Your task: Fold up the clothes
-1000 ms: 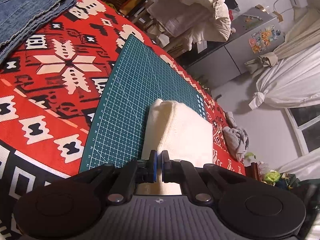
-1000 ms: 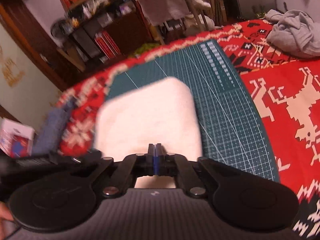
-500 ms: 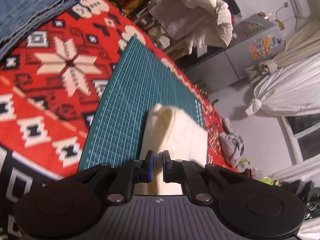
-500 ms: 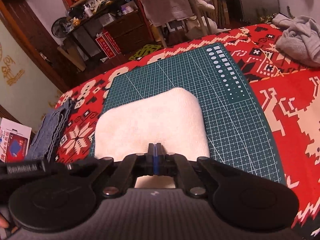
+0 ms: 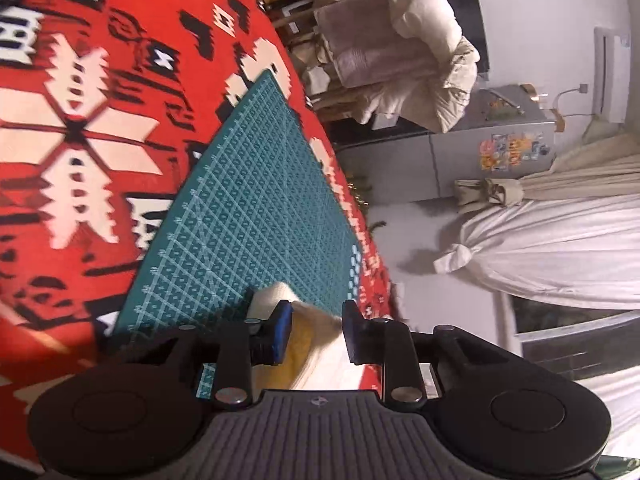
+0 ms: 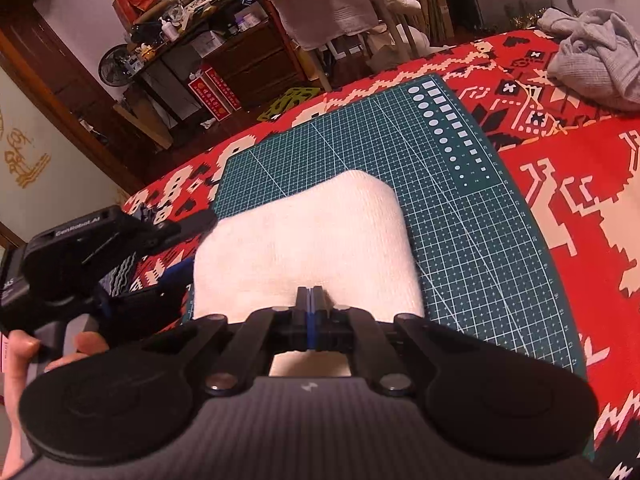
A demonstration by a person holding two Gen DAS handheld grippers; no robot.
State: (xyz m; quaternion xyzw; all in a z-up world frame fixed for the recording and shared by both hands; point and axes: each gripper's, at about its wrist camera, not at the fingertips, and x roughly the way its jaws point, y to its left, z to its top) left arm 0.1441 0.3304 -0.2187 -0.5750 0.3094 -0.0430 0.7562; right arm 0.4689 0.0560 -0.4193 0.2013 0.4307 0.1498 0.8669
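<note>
Right wrist view: the right gripper has its jaws pinched shut on the near edge of the folded cream cloth lying on the green mat. The left gripper has its jaws apart around the cloth's corner. Soft, light and floppy, it looks best held at the corners.

The cloth lies on the mat before me, the mat on the blanket; a heap of clothes sits far right.
</note>
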